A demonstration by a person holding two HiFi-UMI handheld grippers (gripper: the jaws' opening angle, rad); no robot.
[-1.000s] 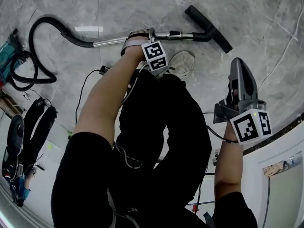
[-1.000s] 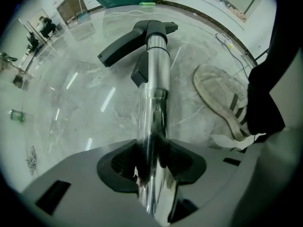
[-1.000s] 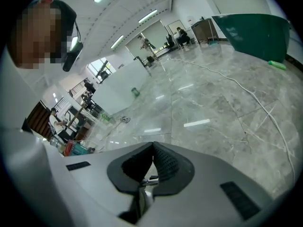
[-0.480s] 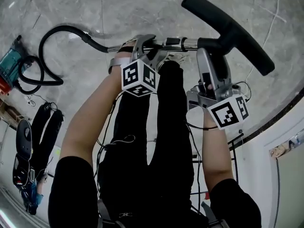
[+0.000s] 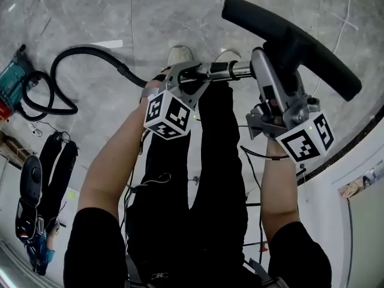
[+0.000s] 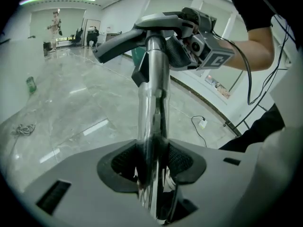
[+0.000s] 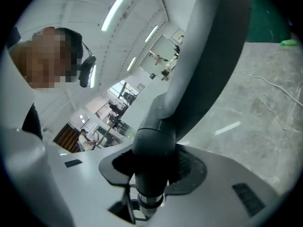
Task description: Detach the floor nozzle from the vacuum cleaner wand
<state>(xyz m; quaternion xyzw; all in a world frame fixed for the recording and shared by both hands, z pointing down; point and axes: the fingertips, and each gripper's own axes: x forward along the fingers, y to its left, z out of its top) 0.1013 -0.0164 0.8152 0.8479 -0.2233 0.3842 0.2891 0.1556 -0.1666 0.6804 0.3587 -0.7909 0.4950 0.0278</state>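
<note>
The black floor nozzle (image 5: pixel 300 44) is lifted off the floor, its bar slanting across the upper right of the head view. Its neck joins the chrome wand (image 5: pixel 237 72). My left gripper (image 5: pixel 191 75) is shut on the wand (image 6: pixel 154 93), whose tube runs up between its pads (image 6: pixel 152 162). My right gripper (image 5: pixel 259 65) holds the nozzle's neck (image 7: pixel 156 145) between its pads. Its jaws are closing and the pads touch the neck. The nozzle's bar (image 7: pixel 208 60) towers over that gripper. A black hose (image 5: pixel 84 53) trails left from the wand.
A teal machine (image 5: pixel 12 80) lies at the far left where the hose ends. Black straps and gear (image 5: pixel 36 185) lie at the lower left. A white wall base (image 5: pixel 360 161) runs along the right. The person's legs and a shoe (image 5: pixel 178 54) are under the wand. The floor is grey marble.
Both grippers have risen, lifting the wand and nozzle off the floor. The right gripper came in from the lower right and took the nozzle's neck between its jaws.
</note>
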